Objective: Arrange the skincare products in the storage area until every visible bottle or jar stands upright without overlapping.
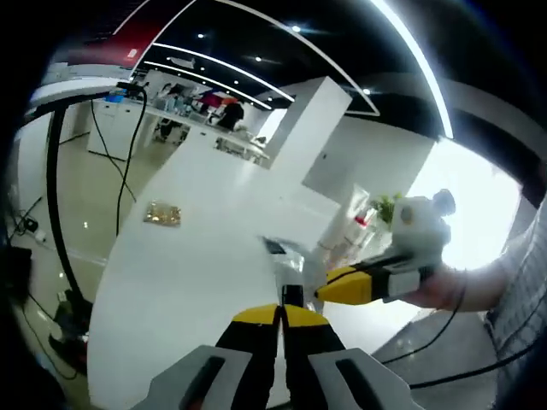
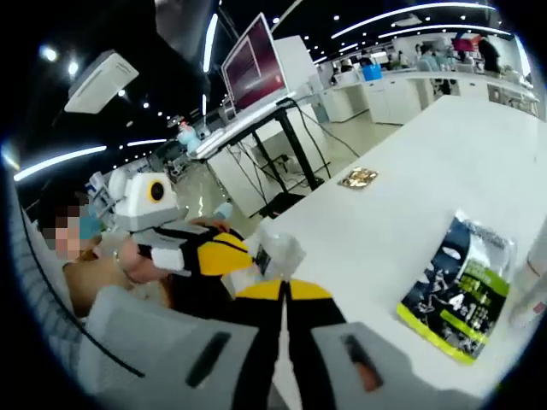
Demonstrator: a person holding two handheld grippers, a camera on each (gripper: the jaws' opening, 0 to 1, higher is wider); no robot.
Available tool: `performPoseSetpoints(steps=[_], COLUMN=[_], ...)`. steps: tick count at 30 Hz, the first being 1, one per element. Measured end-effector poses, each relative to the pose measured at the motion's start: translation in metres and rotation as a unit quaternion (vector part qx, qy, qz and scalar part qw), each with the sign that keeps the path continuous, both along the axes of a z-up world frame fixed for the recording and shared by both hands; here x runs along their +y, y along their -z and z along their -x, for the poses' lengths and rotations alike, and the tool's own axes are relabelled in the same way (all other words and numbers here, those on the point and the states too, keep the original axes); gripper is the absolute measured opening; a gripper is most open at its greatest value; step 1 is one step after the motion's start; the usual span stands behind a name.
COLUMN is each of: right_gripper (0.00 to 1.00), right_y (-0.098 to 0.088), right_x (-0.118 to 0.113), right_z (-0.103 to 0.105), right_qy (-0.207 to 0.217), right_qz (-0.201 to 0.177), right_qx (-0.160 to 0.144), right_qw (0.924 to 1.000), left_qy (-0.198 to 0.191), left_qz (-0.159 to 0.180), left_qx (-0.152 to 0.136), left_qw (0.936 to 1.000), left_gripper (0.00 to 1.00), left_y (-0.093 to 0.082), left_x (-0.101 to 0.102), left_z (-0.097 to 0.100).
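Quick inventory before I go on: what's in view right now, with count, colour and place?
Table: one, white, under both claws.
Pouch: one, dark with lime-green print, lying flat on the table in the right gripper view.
Small packet: one, gold-brown, lying flat farther along the table.
Monitor: one, reddish screen, on a black stand beyond the table.
Plant: one, green, near the bright window.
Left claw: yellow-tipped, jaws together, nothing held.
Right claw: yellow-tipped, jaws together, nothing held.

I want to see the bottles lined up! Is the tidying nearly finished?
No, it looks barely begun. Nothing stands arranged yet. Both the left gripper and right gripper are shut and hold nothing. A pouch lies flat on the white table; some bottles wait at its edge.
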State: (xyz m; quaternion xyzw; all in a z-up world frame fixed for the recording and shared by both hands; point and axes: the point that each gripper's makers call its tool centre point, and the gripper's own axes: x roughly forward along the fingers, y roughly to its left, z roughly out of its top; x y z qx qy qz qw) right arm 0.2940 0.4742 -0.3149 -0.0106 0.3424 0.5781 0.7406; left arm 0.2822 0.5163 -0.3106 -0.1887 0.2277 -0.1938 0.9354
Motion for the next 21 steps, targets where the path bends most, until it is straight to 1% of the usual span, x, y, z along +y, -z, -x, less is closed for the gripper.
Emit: performPoseSetpoints(steps=[1, 3, 5, 11, 15, 17, 18, 20, 21], right_gripper=[0.01, 0.01, 0.01, 0.02, 0.02, 0.02, 0.02, 0.02, 0.02], right_y=[0.001, 0.004, 0.003, 0.001, 0.004, 0.006, 0.006, 0.005, 0.006], right_x=[-0.003, -0.010, -0.015, -0.023, -0.021, -0.022, -0.022, -0.021, -0.020], right_z=[-0.004, -0.013, -0.018, -0.035, -0.047, -0.055, -0.060, -0.066, -0.077], right_qy=[0.008, 0.026, 0.038, 0.069, 0.077, 0.077, 0.078, 0.082, 0.096], right_qz=[0.008, 0.023, 0.027, 0.027, 0.035, 0.046, 0.048, 0.048, 0.048], right_qx=[-0.009, -0.019, -0.024, -0.022, -0.029, -0.047, -0.053, -0.054, -0.054], right_qw=[0.9999, 0.9992, 0.9986, 0.9970, 0.9960, 0.9949, 0.9944, 0.9940, 0.9928], left_qy=[0.009, 0.023, 0.028, 0.038, 0.038, 0.045, 0.049, 0.048, 0.046], left_qz=[-0.007, -0.008, -0.007, -0.002, -0.019, -0.038, -0.053, -0.062, -0.067], left_qx=[-0.002, -0.004, -0.003, -0.003, 0.006, 0.011, 0.013, 0.012, 0.009], left_qw=[0.9999, 0.9997, 0.9996, 0.9993, 0.9991, 0.9982, 0.9973, 0.9969, 0.9967], left_gripper=[0.01, 0.01, 0.01, 0.01, 0.02, 0.02, 0.02, 0.02, 0.02], left_y=[0.000, -0.001, -0.001, -0.002, 0.004, 0.008, 0.010, 0.009, 0.009], left_x=[-0.004, -0.013, -0.017, -0.023, -0.023, -0.024, -0.023, -0.023, -0.022], left_z=[-0.003, -0.010, -0.017, -0.035, -0.050, -0.059, -0.064, -0.072, -0.081])
